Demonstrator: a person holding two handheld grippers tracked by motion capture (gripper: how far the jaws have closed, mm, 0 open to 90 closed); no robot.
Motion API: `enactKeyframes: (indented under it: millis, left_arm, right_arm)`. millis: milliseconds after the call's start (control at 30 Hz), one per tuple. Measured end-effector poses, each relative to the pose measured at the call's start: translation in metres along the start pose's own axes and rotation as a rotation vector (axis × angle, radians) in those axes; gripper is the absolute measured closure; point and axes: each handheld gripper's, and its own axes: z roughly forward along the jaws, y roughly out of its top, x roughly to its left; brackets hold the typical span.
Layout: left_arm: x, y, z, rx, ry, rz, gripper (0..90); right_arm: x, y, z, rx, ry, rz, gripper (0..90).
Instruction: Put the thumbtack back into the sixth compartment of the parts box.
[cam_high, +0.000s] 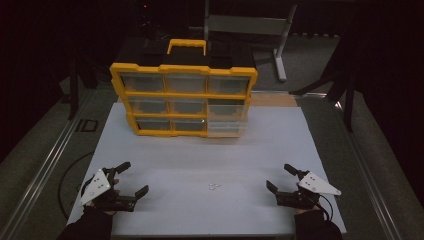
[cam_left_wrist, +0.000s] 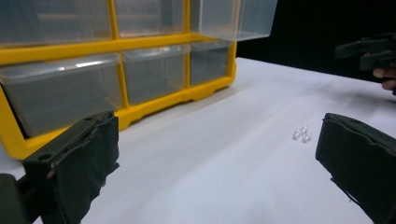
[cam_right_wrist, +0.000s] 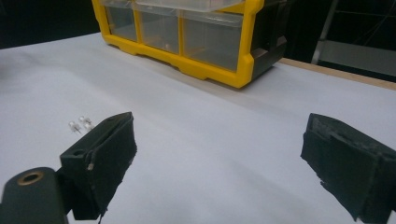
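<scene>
A yellow-framed organiser (cam_high: 184, 97) with clear drawers stands at the back of the white table (cam_high: 150, 150); it also shows in the left gripper view (cam_left_wrist: 116, 74) and the right gripper view (cam_right_wrist: 196, 42). Its middle-right drawer (cam_high: 227, 119) is pulled out, seen from below as a clear drawer (cam_left_wrist: 233, 18). A small cluster of clear parts (cam_high: 214, 187) lies on the table between the hands, also seen as clear parts (cam_left_wrist: 302, 134) and clear parts (cam_right_wrist: 80, 123). My left gripper (cam_high: 134, 177) stands open near the front left, empty. My right gripper (cam_high: 279, 177) stands open near the front right, empty.
A grey metal stand (cam_high: 250, 30) rises behind the table. Dark floor and rails (cam_high: 45, 150) flank the table on both sides. The other hand's gripper (cam_left_wrist: 373, 49) shows far right in the left gripper view.
</scene>
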Motion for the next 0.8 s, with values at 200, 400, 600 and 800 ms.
enactKeyframes:
  millis: [200,400,600,800]
  left_arm:
    - [0.000,-0.003,0.005,0.035,-0.022,-0.010,0.0]
    - [0.001,-0.003,0.005,0.035,-0.020,-0.012,0.0]
    - [0.001,-0.003,0.005,0.026,-0.030,-0.006,0.0]
    - [0.002,-0.001,0.007,0.017,-0.042,0.007,0.0]
  right_arm:
    - [0.002,0.000,0.001,0.011,0.016,-0.011,9.6]
    - [0.005,-0.001,0.001,0.017,0.002,-0.024,9.7]
    - [0.009,-0.001,0.001,0.009,-0.014,-0.046,9.7]
    - [0.012,0.000,0.000,0.005,-0.023,-0.065,9.7]
